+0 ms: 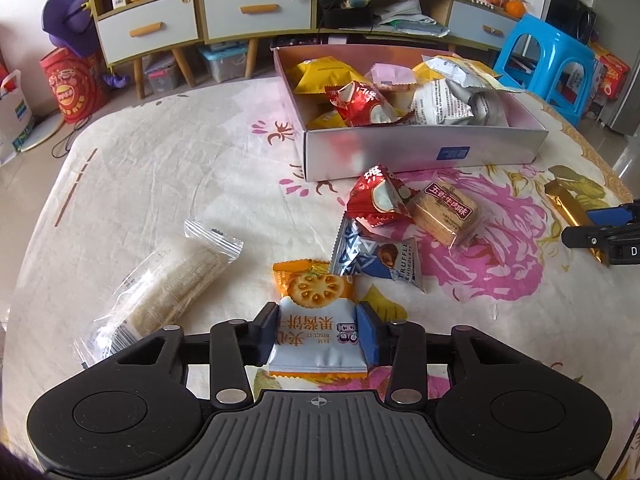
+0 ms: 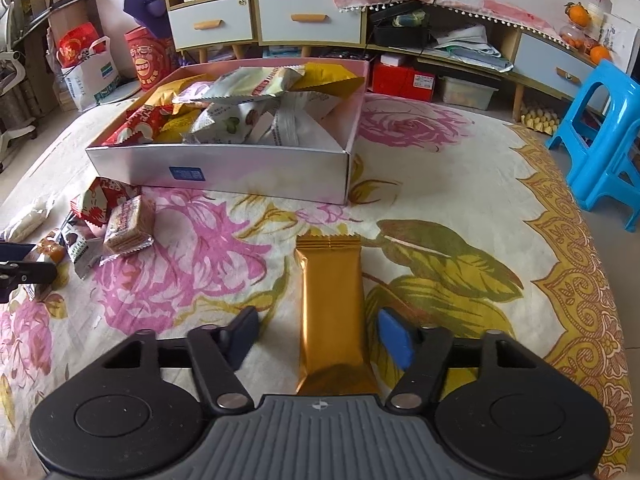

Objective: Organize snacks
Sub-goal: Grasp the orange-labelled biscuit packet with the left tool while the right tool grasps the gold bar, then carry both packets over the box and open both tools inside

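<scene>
My left gripper (image 1: 318, 330) is shut on an orange and white jam biscuit packet (image 1: 316, 316) lying on the flowered cloth. Beyond it lie a truffle chocolate packet (image 1: 376, 258), a red packet (image 1: 378, 196), a biscuit stack (image 1: 446, 212) and a clear rice cracker pack (image 1: 168, 284). The silver box (image 1: 424, 152) at the back holds several snack packets. My right gripper (image 2: 320, 338) is open around a gold bar packet (image 2: 332, 308) that lies on the cloth between its fingers. The box (image 2: 224, 176) stands ahead and to the left.
A blue plastic stool (image 2: 604, 136) stands off the table's right side. A low cabinet with drawers (image 1: 240, 12) runs along the back wall. The right gripper shows at the edge of the left wrist view (image 1: 604, 236), by the gold bar (image 1: 568, 208).
</scene>
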Demonstrator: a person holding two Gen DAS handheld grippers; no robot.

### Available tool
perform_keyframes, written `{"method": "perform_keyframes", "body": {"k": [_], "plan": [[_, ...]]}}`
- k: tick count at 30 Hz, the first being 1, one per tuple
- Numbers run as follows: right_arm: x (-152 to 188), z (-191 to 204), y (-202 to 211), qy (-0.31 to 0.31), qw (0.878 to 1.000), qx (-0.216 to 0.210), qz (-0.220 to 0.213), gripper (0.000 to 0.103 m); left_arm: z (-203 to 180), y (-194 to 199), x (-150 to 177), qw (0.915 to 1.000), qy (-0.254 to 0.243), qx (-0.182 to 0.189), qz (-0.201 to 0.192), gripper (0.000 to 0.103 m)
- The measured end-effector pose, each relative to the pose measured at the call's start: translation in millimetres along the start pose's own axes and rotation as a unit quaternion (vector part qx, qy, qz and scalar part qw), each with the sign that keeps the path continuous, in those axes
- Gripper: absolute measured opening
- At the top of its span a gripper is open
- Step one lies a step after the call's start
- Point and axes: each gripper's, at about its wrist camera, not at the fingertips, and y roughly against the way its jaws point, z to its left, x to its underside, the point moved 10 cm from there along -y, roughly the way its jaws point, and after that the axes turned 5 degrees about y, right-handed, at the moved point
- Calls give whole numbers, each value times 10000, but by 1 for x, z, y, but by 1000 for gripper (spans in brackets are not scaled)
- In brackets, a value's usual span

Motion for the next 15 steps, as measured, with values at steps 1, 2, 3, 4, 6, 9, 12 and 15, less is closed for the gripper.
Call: {"method": "perform_keyframes", "body": {"k": [1,2,3,4,6,9,12,15], "plan": [[-1,1,0,16,10000,-15,-4,40,1,0,0,10000,23,5,12,36],[-2,2,0,28,10000,-30,-6,35,1,0,-1,10000,45,11,22,36],[-3,2,1,29,10000,-49,-4,26,2,1,-1,10000,77,28,42,36],[-3,3,1,18,10000,-69,6,25,3,1,-1,9999,107,41,61,36],[-4,2,2,-26,10000,-89,34,24,3,1,-1,9998,158,68,94,36],[-4,3,3,-42,9999,-136,63,24,5,2,-1,9996,235,84,130,36],[-5,3,4,-80,9998,-179,77,24,7,4,-3,9994,295,102,124,36],[-7,4,7,-96,9997,-197,51,24,8,7,-6,9992,351,144,107,36]]}}
